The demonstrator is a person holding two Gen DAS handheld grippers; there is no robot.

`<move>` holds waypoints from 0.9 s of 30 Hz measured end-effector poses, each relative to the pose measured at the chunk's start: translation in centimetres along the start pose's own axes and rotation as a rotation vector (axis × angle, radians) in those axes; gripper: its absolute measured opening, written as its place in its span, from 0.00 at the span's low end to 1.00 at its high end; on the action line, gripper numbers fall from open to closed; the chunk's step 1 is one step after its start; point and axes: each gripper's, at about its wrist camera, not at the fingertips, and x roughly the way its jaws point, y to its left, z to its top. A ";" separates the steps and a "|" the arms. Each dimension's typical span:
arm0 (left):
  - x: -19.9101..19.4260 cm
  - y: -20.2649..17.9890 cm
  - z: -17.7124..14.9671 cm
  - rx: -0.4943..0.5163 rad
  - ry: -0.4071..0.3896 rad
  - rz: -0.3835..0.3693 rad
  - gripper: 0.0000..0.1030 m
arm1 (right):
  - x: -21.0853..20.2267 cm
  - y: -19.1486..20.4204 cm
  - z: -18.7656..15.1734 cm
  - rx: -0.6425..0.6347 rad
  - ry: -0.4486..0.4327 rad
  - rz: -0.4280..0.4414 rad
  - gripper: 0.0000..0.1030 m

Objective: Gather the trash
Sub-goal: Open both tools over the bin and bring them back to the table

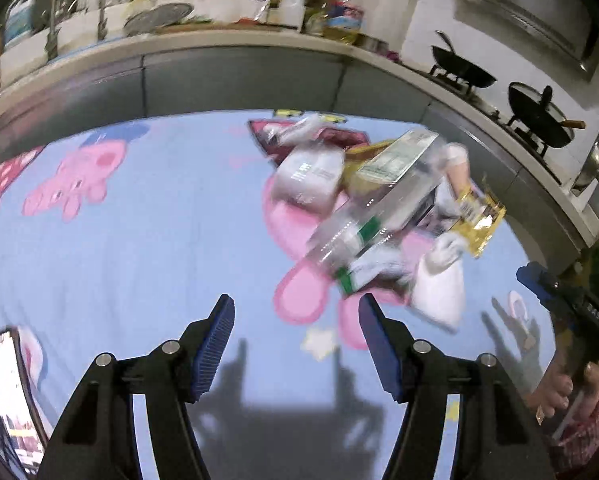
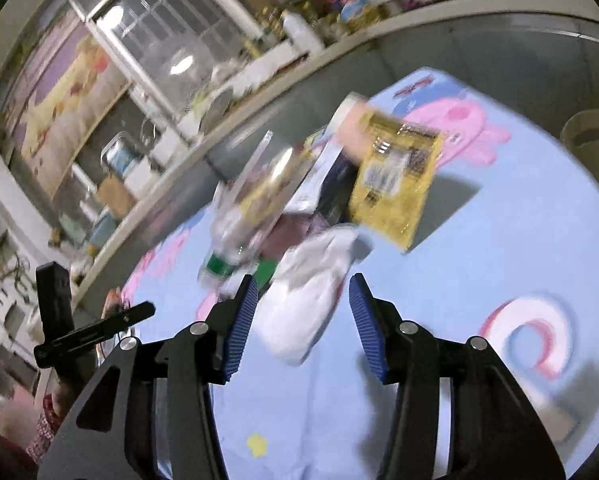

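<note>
Holding both tools over the blue cartoon-print cloth [image 1: 139, 240], you have the left gripper [image 1: 295, 344] with jaws apart and nothing between them. Your right gripper [image 2: 303, 320] also stands apart, a crumpled white bag [image 2: 307, 300] showing between its pads, no pad pressing it. The trash pile lies ahead on the cloth: a clear plastic bottle [image 1: 363, 232], a yellow packet [image 1: 481, 216] and a carton [image 1: 399, 156], all blurred.
</note>
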 end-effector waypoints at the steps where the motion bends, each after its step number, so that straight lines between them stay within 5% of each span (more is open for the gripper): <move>1: 0.2 0.0 -0.2 0.001 0.004 -0.001 0.63 | 0.4 0.3 -0.5 -0.002 0.017 -0.001 0.47; 19: 1.6 1.1 -2.0 -0.011 0.018 -0.131 0.63 | 5.4 2.2 -2.5 -0.046 0.149 -0.176 0.50; 24: 1.5 0.3 -1.9 0.001 0.017 -0.152 0.63 | 6.8 4.0 -3.2 -0.175 0.145 -0.242 0.54; 26: 1.5 -0.5 -1.7 0.025 0.013 -0.155 0.63 | 7.5 4.9 -3.6 -0.268 0.141 -0.293 0.47; 27: 1.6 -1.1 -1.5 0.044 0.012 -0.158 0.62 | 7.8 5.4 -3.9 -0.326 0.137 -0.327 0.25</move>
